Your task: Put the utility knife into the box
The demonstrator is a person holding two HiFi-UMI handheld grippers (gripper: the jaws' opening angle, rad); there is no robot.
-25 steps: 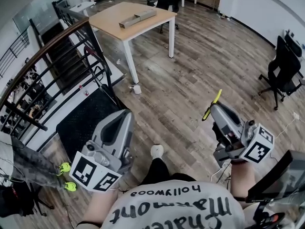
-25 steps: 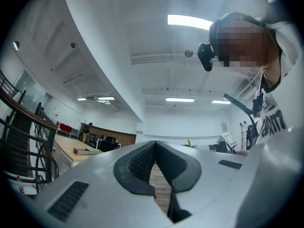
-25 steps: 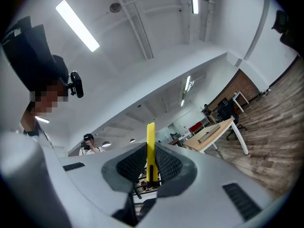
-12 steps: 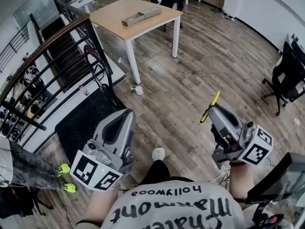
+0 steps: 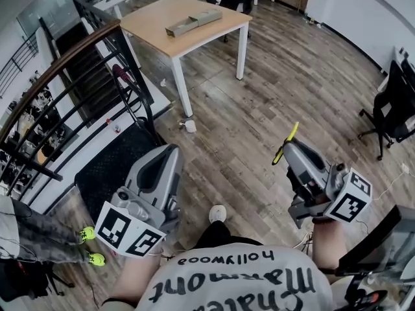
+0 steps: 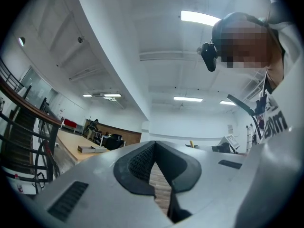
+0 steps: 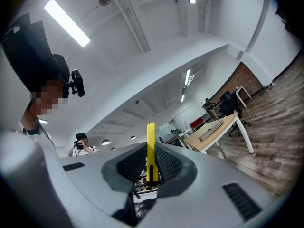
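Observation:
A yellow utility knife [image 5: 286, 144] sticks up and forward out of my right gripper [image 5: 288, 149], which is shut on it low at the right of the head view. In the right gripper view the knife [image 7: 150, 152] stands upright between the dark pads. My left gripper [image 5: 170, 150] hangs low at the left, shut with nothing in it; its jaws meet at the tip [image 6: 154, 144]. The long, flat open box [image 5: 189, 23] lies on a light wooden table [image 5: 162, 39] far ahead. It also shows small in both gripper views, box [image 6: 92, 149] and box [image 7: 211, 129].
A dark stair railing [image 5: 78, 76] and a black mat [image 5: 117, 164] lie at the left. A small white object [image 5: 189, 126] sits on the wood floor by the table leg. A black office chair [image 5: 392, 112] stands at right. A bystander's yellow-green shoes [image 5: 91, 246] show at lower left.
The table and box have drifted slightly nearer and to the right in the head view. Both grippers hold their pose, and the knife stays in the right one.

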